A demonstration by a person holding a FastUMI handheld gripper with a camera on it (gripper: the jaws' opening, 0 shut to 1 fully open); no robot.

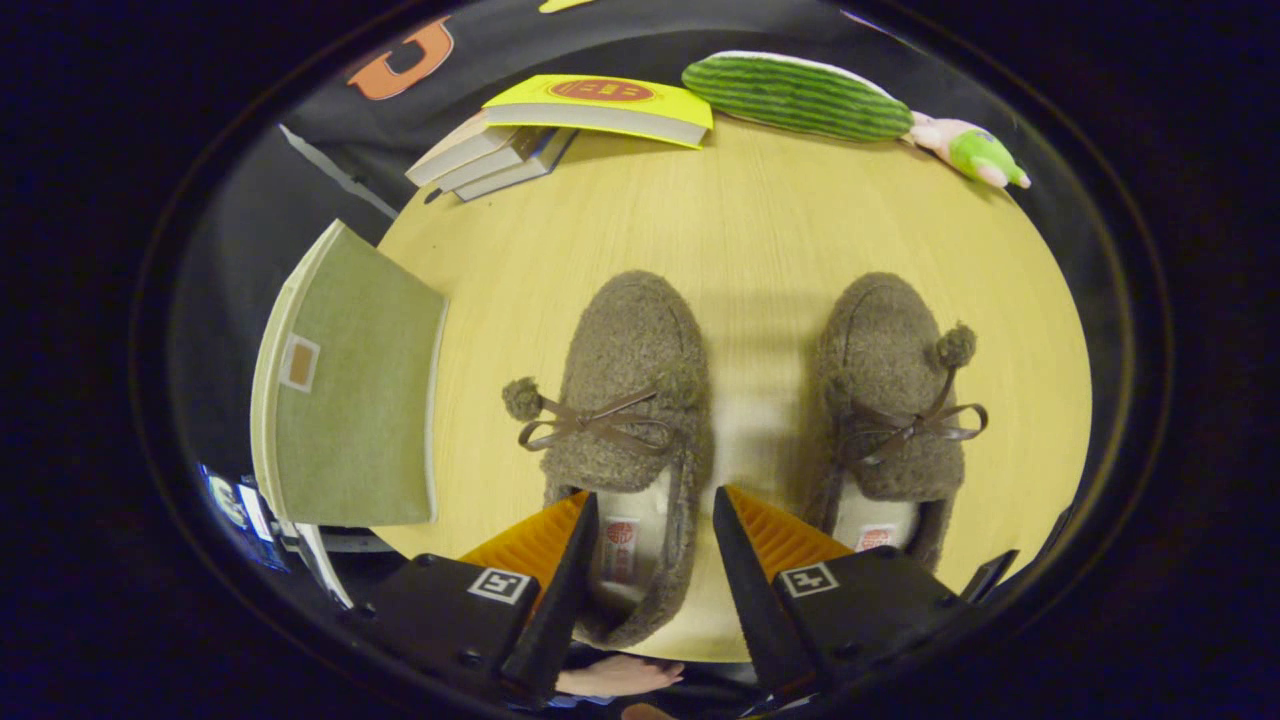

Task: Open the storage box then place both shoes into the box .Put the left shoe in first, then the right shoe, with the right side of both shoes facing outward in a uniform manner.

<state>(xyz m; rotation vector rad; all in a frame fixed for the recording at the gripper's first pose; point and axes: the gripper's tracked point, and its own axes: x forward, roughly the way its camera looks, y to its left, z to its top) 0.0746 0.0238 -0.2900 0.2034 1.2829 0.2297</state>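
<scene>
Two brown fuzzy shoes with ribbon bows and pom-poms stand side by side on the pale wooden table point(760, 230), toes pointing away from me. The left shoe point(625, 400) has its heel opening between my fingers. The right shoe point(895, 400) lies just to the right of the right finger. My gripper point(655, 515) is open above the left shoe's heel, and neither finger presses on it. The green fabric storage box point(345, 400) stands at the table's left edge, its lid down.
A stack of books point(560, 130) with a yellow one on top lies at the far left of the table. A green striped plush point(800, 95) and a small pink and green toy point(975, 150) lie along the far edge. A hand point(620, 675) shows below the fingers.
</scene>
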